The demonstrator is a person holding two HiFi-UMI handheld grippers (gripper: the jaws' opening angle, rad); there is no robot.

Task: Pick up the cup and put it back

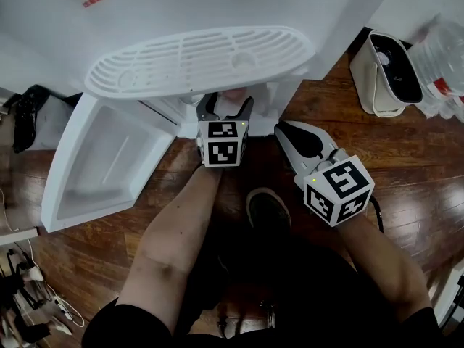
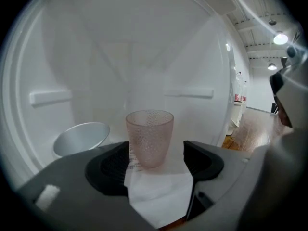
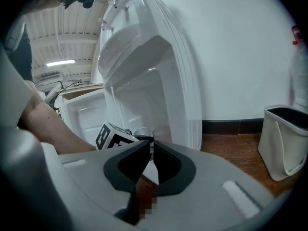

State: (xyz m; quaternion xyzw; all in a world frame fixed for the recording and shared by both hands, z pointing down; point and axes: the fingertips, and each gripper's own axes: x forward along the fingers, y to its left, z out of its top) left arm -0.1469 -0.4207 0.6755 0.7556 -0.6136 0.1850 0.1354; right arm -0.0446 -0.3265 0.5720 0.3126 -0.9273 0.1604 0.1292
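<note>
Left gripper [image 2: 156,149], right gripper [image 3: 149,146] — one cup [image 2: 149,136] (between left's parted jaws), one bowl [image 2: 81,137].

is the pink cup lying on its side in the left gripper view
No, the pink cup stands upright, mouth up, on a white paper sheet beside a silver bowl.
</note>
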